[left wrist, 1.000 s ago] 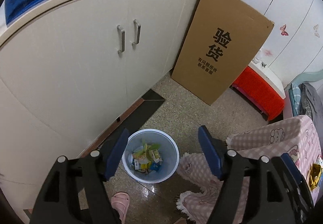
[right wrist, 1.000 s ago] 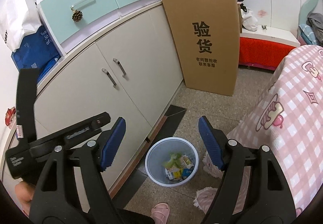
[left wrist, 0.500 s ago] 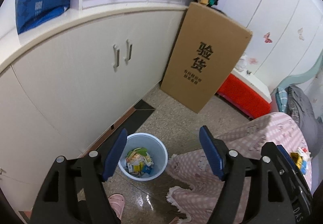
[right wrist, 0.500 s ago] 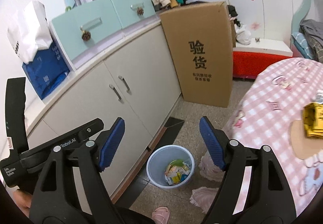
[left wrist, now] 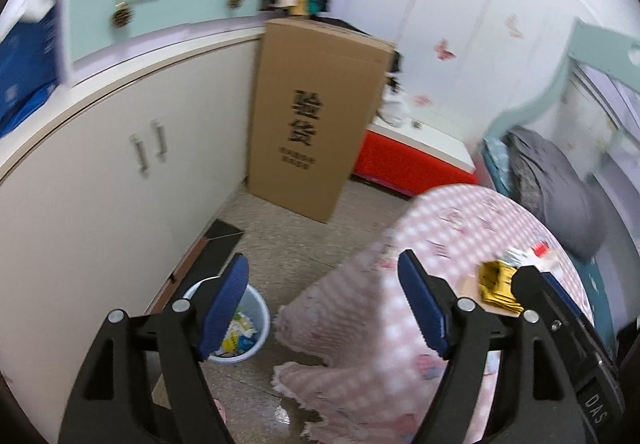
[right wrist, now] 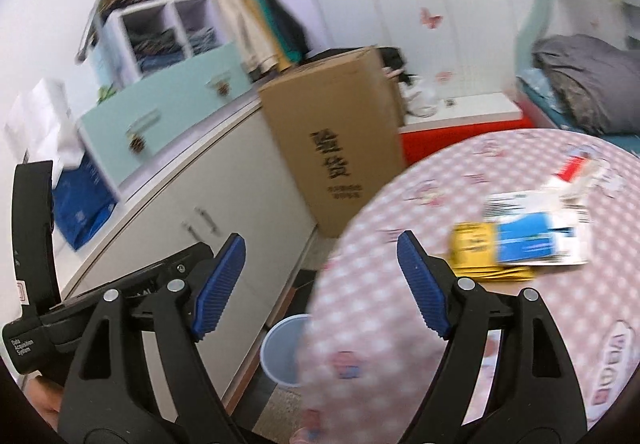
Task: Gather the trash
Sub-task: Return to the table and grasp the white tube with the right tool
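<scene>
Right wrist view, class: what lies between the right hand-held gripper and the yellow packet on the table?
Only bare pink checked tablecloth separates the right hand-held gripper from the yellow packet.

Spread, empty left tool above floor between trash-filled bin and pink-clothed table bearing yellow packet.

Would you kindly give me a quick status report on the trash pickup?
Both claws, left and right, open, empty. Yellow packet and blue-white carton on pink checked table, untouched. Trash bin on floor beside table. Nothing blocking.
</scene>
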Motion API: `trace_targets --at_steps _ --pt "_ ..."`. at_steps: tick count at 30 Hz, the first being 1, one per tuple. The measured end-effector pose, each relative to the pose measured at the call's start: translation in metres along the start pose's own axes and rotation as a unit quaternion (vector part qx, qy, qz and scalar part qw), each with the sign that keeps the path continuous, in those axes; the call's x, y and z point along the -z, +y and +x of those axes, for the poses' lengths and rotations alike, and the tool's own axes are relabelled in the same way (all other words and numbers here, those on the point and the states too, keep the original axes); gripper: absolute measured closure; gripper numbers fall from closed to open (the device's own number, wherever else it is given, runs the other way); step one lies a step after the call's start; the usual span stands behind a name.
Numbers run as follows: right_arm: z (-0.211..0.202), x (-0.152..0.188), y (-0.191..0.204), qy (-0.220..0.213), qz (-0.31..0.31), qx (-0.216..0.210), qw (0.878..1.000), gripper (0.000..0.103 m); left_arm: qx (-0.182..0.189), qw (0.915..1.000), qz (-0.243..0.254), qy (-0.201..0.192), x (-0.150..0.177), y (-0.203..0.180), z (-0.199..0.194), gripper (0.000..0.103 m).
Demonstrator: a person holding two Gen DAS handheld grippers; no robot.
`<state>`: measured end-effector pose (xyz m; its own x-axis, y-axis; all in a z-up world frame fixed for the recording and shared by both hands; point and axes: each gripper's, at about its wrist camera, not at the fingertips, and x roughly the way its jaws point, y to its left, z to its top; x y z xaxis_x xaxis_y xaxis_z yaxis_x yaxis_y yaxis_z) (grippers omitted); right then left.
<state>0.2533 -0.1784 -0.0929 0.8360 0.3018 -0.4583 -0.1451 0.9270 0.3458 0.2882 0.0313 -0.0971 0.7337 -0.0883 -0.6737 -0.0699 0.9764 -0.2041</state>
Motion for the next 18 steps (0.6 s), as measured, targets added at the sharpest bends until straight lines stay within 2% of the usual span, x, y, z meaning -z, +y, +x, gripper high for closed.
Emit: trace_targets --at_steps 4,10,18 --pt "-0.018 -0.009 -0.054 -0.017 0.043 0.035 0.998 0.026 0.031 0.9985 0.041 0.018 0.001 -0.054 0.014 0.028" --pt "-0.034 -0.013 -0.135 -0.028 0.109 0.088 0.990 0.025 0.071 0.9912 0.098 0.054 0.006 -0.126 0.047 0.028" --pt "-0.017 -0.014 -0.210 -0.008 0.177 0.120 0.977 0.025 0.088 0.9828 0.132 0.095 0.004 -0.192 0.105 0.027"
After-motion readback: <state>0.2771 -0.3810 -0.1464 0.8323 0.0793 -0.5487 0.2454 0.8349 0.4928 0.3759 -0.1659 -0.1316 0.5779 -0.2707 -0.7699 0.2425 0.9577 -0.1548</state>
